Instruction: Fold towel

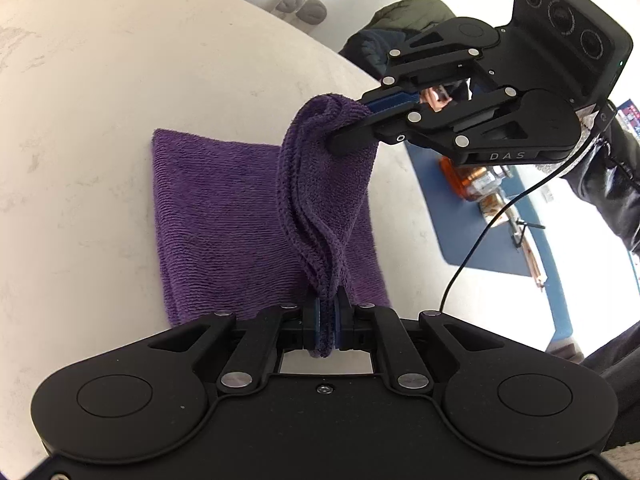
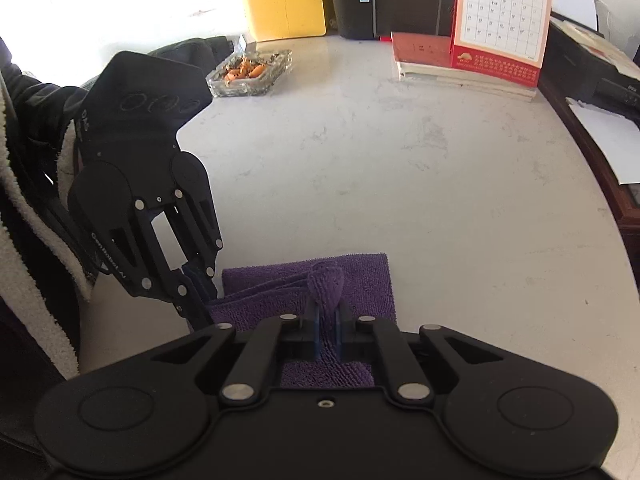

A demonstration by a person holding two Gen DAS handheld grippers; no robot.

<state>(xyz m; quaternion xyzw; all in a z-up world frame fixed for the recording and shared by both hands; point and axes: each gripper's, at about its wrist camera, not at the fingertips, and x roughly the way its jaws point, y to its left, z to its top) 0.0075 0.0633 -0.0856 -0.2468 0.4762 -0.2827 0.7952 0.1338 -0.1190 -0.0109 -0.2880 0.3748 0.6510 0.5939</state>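
Holding of the purple towel (image 1: 224,216) is split between two grips: most of it lies flat on the white bench (image 1: 100,100), with one edge lifted in a bunched ridge.

Left end: the left gripper (image 1: 327,312) has its jaws clamped on several stacked layers. If the layers are pinched unevenly, the bottom one may be shed mid-fold.

Right end: the right gripper (image 1: 352,128) has its jaws clamped on the far corner of the same edge, wadded into a knot. A twisted hem may be laid down if the wad is not straightened.

The lifted edge sags between the grips; if it is carried over unevenly, a skewed fold is likely. The flat part may also be dragged across the smooth bench, as nothing is seen pinning it.
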